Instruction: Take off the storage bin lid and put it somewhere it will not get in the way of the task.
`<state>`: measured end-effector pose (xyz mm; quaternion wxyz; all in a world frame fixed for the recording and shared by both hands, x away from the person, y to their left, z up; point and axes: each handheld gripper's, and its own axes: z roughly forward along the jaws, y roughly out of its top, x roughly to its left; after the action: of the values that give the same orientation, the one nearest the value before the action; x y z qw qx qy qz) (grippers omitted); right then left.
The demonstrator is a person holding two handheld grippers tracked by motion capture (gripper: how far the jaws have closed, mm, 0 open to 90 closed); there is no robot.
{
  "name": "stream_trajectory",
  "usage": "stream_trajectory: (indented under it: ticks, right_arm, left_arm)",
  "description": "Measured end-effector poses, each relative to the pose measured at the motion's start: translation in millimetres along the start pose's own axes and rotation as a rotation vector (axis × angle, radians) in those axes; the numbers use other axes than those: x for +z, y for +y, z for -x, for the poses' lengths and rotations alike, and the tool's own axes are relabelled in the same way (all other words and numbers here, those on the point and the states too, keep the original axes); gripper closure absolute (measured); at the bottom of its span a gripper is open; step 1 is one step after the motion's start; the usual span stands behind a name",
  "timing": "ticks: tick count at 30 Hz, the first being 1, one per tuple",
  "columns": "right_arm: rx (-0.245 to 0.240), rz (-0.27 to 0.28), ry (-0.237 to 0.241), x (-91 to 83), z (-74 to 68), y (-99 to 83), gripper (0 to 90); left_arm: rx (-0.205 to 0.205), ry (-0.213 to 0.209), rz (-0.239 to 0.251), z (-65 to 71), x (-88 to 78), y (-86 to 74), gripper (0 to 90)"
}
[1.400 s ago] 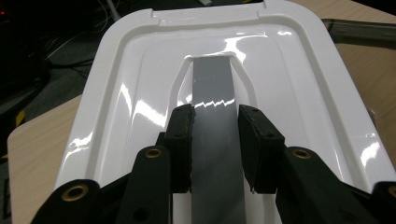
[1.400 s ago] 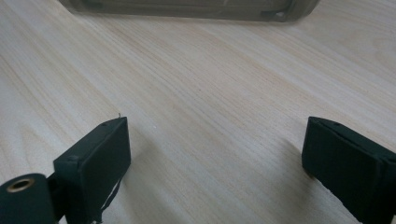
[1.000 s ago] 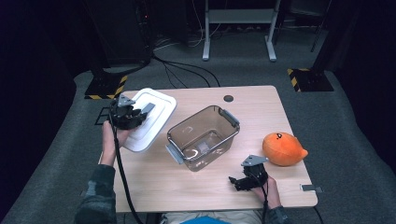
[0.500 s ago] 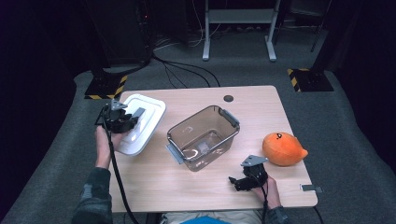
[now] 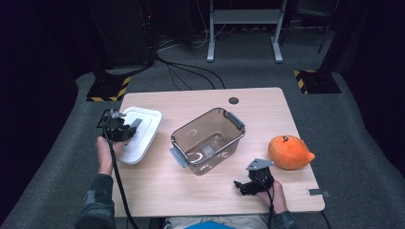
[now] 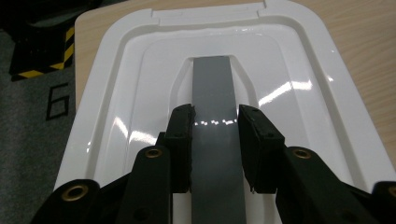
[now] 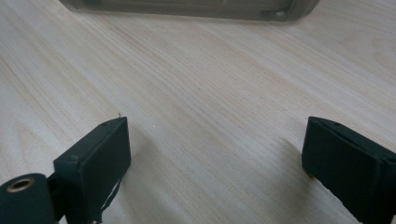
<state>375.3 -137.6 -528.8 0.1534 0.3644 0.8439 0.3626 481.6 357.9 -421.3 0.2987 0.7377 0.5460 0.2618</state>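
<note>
1. Left of centre in the high view, left gripper (image 5: 125, 129) sits over the white lid (image 5: 143, 126), which lies at the left edge of the table (image 5: 200, 191) with its lower left corner hanging slightly past the edge.
2. Left gripper view: both jaws clamp the grey handle strip (image 6: 212, 88) running down the lid's middle, pads pressed against its two sides. Grip looks centred across the strip.
3. Step in hand, judged: carrying the lid by its handle, probably to or from the clear bin (image 5: 207, 140).
4. To do it well: keep the clamp firm, keep the lid level so it does not swing on the narrow strip, move it clear of the table edge.
5. If closing the bin, line up the lid's long side with the bin's, which sits turned diagonally at frame centre; lower flat so the grey end latches (image 5: 235, 118) are not caught.
6. Right gripper (image 5: 252, 183) at lower right rests on the table, jaws wide apart, nothing between them.
7. Orange plush toy (image 5: 289, 151) lies right of the bin, well apart from the lid.
8. Bin looks empty. Trailing cable (image 5: 119, 186) from the left gripper runs down the table's left side; mind it does not snag.
</note>
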Motion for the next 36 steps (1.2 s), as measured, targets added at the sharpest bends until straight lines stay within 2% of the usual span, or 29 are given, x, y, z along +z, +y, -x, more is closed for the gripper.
stream_trajectory:
  ticks: [4, 7, 10, 13, 23, 27, 32, 36]
  right_arm:
    - [-0.001, 0.000, 0.000, 0.0, 0.0, 0.0, 7.2]
    - [-0.001, 0.000, -0.001, 0.0, 0.0, 0.0, 7.2]
    - [-0.001, 0.000, -0.001, 0.0, 0.0, 0.0, 7.2]
    - [-0.001, 0.000, 0.000, 0.0, 0.0, 0.0, 7.3]
    - [0.000, 0.000, 0.000, 0.0, 0.0, 0.0, 7.3]
    - [-0.002, 0.000, -0.001, 0.0, 0.0, 0.0, 7.3]
    - [-0.001, 0.000, -0.001, 0.0, 0.0, 0.0, 7.2]
    - [-0.002, 0.000, -0.001, 0.0, 0.0, 0.0, 7.3]
  left_arm:
    - [-0.026, 0.012, -0.032, -7.1, 10.5, -10.8, 66.4]
    - [-0.060, 0.023, -0.057, -13.5, 21.5, -21.5, 66.4]
    - [-0.074, 0.029, -0.072, -16.1, 26.6, -26.9, 66.4]
    - [-0.114, 0.028, -0.094, -21.8, 33.8, -35.2, 66.4]
    - [-0.148, 0.043, -0.131, -24.4, 49.4, -49.6, 66.4]
    - [-0.161, 0.046, -0.135, -24.7, 53.6, -54.7, 66.4]
    - [-0.165, 0.047, -0.118, -24.5, 54.8, -57.7, 66.3]
    - [-0.162, 0.030, -0.120, -26.3, 55.0, -58.6, 66.1]
